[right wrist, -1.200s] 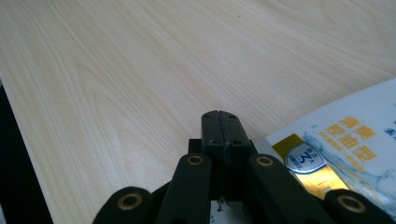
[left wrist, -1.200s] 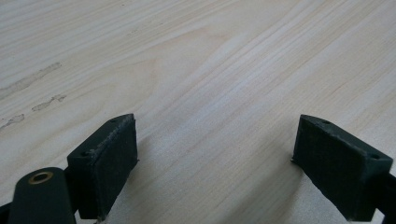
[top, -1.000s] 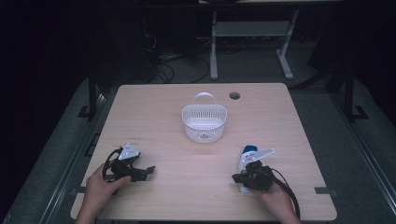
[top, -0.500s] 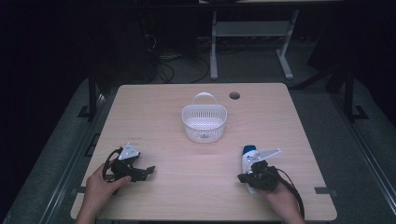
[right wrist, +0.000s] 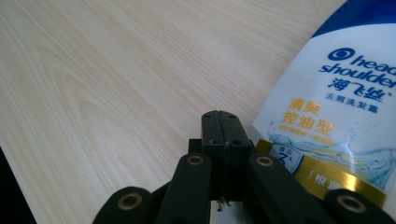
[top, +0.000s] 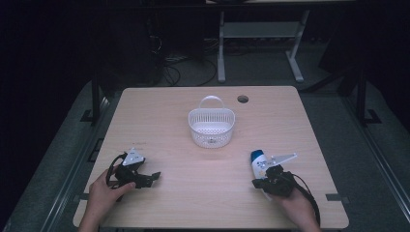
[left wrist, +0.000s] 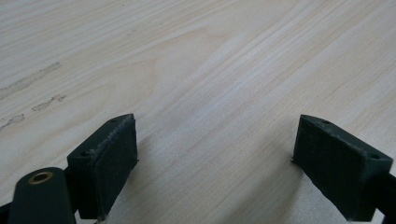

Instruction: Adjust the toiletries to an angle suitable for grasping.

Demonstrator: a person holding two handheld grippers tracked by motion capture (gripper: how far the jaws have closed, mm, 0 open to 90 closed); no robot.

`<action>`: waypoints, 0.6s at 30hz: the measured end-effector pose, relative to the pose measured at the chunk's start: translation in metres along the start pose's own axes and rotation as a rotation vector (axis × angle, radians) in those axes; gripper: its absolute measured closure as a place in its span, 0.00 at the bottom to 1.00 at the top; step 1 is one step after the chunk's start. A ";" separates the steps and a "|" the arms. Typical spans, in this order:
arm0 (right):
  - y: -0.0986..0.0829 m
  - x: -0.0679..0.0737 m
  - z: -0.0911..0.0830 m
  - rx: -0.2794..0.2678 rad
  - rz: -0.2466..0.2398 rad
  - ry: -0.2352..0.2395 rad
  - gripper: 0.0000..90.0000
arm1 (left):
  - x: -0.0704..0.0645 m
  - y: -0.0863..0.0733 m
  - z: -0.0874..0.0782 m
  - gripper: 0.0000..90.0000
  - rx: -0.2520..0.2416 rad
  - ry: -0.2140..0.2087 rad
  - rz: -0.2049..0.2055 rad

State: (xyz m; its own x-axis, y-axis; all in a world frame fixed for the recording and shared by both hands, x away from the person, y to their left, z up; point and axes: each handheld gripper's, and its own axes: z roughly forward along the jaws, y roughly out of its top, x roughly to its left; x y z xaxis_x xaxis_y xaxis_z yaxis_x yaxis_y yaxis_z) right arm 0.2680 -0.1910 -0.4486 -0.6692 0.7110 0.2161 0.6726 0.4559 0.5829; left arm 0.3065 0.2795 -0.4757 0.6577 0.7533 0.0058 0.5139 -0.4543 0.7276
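A white shampoo bottle (top: 258, 163) with a blue cap and blue, gold and orange label print lies flat on the counter (top: 183, 198), near its right front corner. The right hand-held gripper (top: 258, 182) rests just beside it, jaws pressed together on nothing. The left hand-held gripper (top: 153, 176) sits wide apart over bare wood. A white basket (top: 211, 124) stands mid-counter.

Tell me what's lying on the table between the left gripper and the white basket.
Nothing: in the high view, the stretch between the left gripper and the white basket is bare wooden table.
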 end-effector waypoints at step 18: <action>-0.010 -0.021 -0.015 -0.005 0.063 -0.044 1.00 | 0.000 0.000 0.000 0.15 0.000 0.000 0.000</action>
State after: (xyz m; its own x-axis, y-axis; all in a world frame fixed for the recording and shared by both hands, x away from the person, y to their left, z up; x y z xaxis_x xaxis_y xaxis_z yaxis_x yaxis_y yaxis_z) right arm 0.2706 -0.2190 -0.4471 -0.6109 0.7610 0.2182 0.7114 0.4068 0.5731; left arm 0.3065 0.2795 -0.4757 0.6576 0.7534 0.0059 0.5139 -0.4542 0.7277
